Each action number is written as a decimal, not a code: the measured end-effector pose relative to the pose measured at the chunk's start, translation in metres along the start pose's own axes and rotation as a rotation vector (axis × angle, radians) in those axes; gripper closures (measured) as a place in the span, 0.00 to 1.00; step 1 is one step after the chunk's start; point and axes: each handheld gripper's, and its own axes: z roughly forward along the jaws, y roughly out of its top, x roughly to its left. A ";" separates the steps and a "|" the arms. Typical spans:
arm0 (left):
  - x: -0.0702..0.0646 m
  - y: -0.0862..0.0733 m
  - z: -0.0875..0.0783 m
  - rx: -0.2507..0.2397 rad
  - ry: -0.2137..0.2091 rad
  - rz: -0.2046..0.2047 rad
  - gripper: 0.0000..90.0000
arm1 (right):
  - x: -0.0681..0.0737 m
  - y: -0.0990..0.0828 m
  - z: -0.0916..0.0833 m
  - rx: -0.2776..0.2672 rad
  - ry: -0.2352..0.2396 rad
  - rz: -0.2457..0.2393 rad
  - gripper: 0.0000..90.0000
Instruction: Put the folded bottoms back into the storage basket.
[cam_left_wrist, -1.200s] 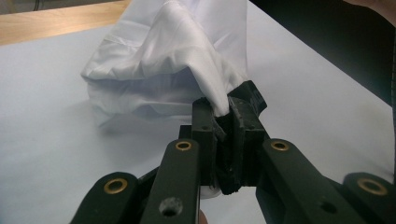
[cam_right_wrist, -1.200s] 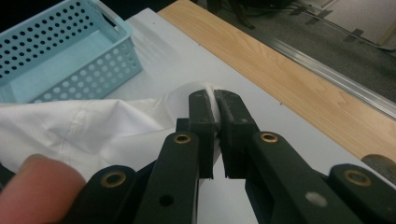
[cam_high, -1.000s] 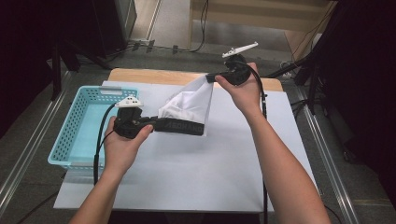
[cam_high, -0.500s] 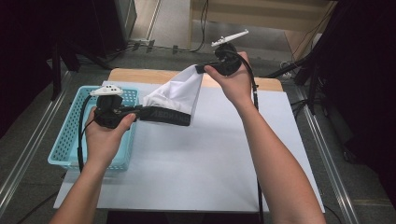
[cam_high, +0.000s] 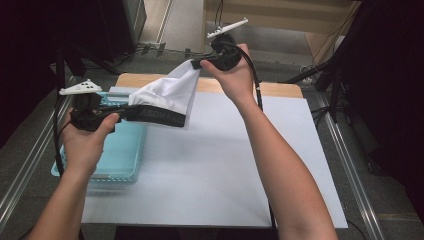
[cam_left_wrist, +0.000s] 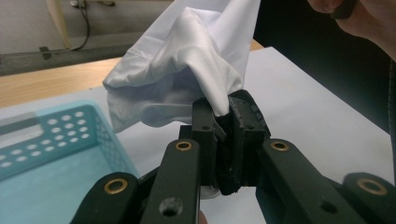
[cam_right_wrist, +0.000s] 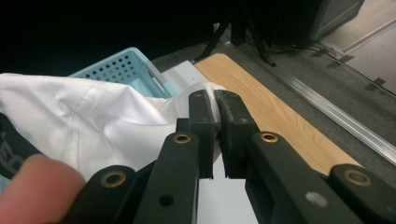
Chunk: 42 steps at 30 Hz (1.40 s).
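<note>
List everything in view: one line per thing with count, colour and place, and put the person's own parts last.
Garment: one, white with a black lettered band, held up in the air between the two grippers, above the table's far left part.
Basket: one, light blue, perforated walls, on the table's left edge, below the garment's band end.
Table: one, white top with a wooden strip along the far edge.
Left hand-held gripper: one, black, shut on the garment's black band.
Right hand-held gripper: one, black, shut on the garment's white corner, raised higher than the left.
Forearms: two, bare, coming in from the bottom of the high view.
</note>
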 end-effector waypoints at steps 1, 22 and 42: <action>0.002 0.001 -0.004 -0.006 0.005 -0.001 0.91 | 0.002 0.003 0.002 -0.003 0.005 -0.003 0.92; 0.053 -0.013 -0.068 -0.044 0.109 -0.041 0.91 | 0.059 0.047 0.064 -0.010 0.087 -0.063 0.92; 0.102 -0.051 -0.080 -0.024 0.185 -0.081 0.91 | 0.086 0.043 0.140 0.036 0.108 -0.071 0.92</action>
